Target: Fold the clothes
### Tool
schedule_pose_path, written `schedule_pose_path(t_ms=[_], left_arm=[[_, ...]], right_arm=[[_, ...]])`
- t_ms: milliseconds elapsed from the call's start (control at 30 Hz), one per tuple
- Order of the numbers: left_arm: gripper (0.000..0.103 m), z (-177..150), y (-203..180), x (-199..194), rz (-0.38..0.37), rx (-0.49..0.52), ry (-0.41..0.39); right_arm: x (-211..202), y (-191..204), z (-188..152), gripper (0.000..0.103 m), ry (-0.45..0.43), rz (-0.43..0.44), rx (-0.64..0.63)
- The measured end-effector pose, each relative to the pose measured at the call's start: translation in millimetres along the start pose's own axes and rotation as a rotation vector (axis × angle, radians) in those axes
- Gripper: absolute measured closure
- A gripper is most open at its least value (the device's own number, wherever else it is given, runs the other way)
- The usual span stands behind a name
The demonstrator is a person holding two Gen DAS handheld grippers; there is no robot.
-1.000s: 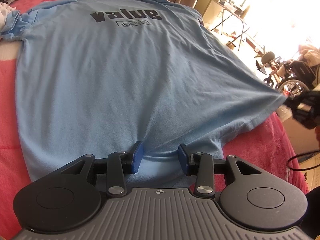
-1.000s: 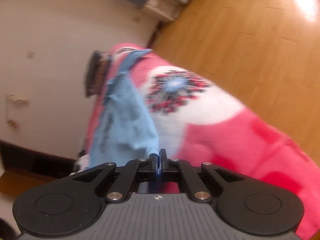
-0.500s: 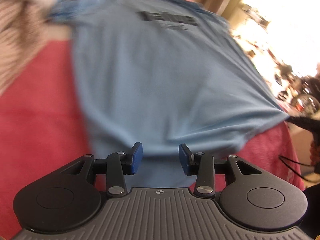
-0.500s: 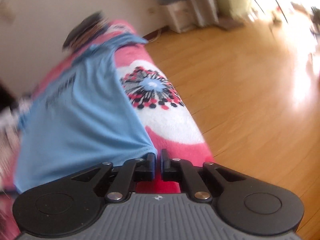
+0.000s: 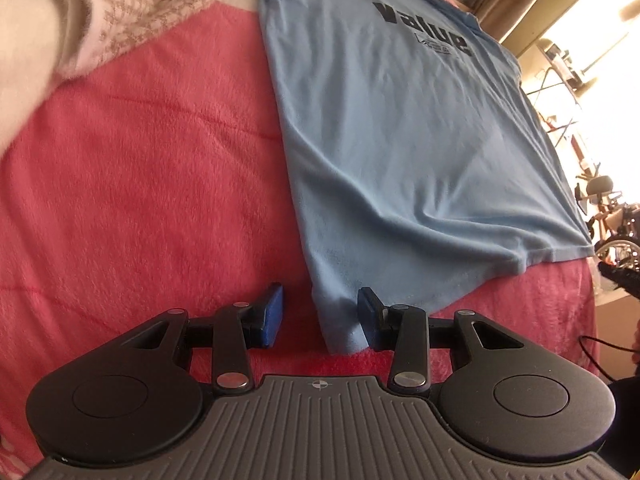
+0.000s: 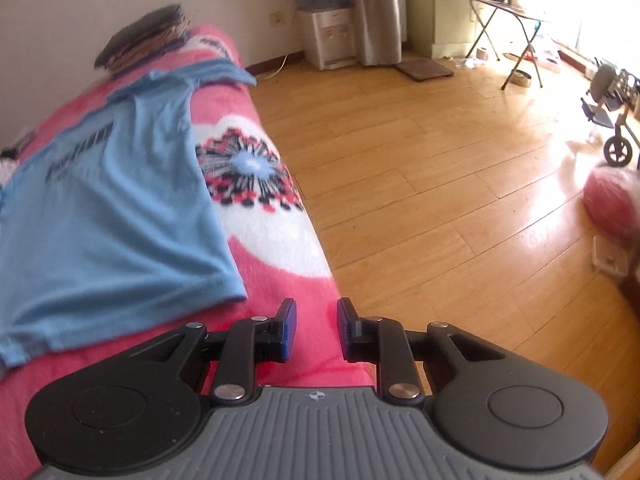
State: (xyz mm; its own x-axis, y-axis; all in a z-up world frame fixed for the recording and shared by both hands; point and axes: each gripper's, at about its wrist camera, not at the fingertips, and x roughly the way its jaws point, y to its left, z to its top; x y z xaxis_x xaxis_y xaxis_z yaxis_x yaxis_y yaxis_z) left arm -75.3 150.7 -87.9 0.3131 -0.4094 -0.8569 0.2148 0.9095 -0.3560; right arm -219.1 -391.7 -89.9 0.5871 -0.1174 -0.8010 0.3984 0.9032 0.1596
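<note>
Lying flat on the fuzzy pink fleece blanket (image 5: 132, 184), the light blue cotton T-shirt (image 5: 400, 152) shows soft wrinkles and a black "value" print near its far end. Its near hem corner reaches between the blue pads of the left tool (image 5: 319, 316), whose jaws stand wide apart and hold nothing; the right-hand pad just touches the cloth. The right tool (image 6: 313, 328) is also spread open and empty, hovering over the blanket's edge just beside the shirt's other hem corner. A knitted cream and brown garment (image 5: 100, 12) lies beyond the shirt's sleeve. Glossy wooden plank floor (image 6: 460, 168) lies beside the bed.
</note>
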Motion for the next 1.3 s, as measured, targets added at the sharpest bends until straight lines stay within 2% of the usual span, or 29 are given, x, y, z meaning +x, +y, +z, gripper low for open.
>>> schedule_pose_path(t_ms=[67,200,267,433,567,700,767,833,900,1000,1200,1300], left_arm=[[0.067,-4.0,-1.0,-1.6,0.011,-0.005,-0.02],[0.099,-11.6,-11.7,-3.0,0.065,0.081,-0.057],[0.102,-15.3,-15.2,-7.7,0.071,0.109,-0.074],[0.103,-15.6,-8.7,-36.0,0.007,0.132,-0.087],[0.103,-16.6,9.5,-30.5,0.041,0.112,-0.034],[0.1,-15.9,27.6,-17.2,-0.026,-0.024,0.02],[0.093,-15.3,34.0,-17.8,-0.047,-0.06,0.027],[0.08,-14.9,39.4,-20.9,-0.071,-0.091,0.033],[0.072,-15.5,43.6,-23.2,-0.093,-0.124,0.029],[0.065,-15.0,46.6,-20.8,-0.115,-0.164,0.027],[0.063,-15.8,33.8,-16.6,-0.077,-0.092,0.039],[0.063,-18.8,28.9,-18.4,-0.056,-0.047,0.051]], right_arm=[[-1.5,3.0,3.4,0.079,-0.006,0.013,0.005],[1.4,14.5,8.7,0.079,-0.003,0.029,-0.01],[4.6,20.0,10.4,0.079,-0.002,0.037,-0.02],[5.2,26.3,13.8,0.079,-0.009,0.033,-0.027],[7.6,26.6,14.2,0.079,-0.015,0.023,-0.015],[10.9,26.6,16.1,0.079,-0.012,0.028,-0.015],[12.4,26.2,17.6,0.079,-0.009,0.033,-0.016],[13.5,21.5,22.6,0.076,-0.004,0.067,0.008],[14.6,16.8,27.6,0.061,0.001,0.101,0.032],[19.9,9.5,35.5,0.055,0.018,0.161,0.083],[42.7,-3.7,45.1,0.055,0.07,0.257,0.23],[37.3,0.3,45.5,0.055,0.068,0.283,0.191]])
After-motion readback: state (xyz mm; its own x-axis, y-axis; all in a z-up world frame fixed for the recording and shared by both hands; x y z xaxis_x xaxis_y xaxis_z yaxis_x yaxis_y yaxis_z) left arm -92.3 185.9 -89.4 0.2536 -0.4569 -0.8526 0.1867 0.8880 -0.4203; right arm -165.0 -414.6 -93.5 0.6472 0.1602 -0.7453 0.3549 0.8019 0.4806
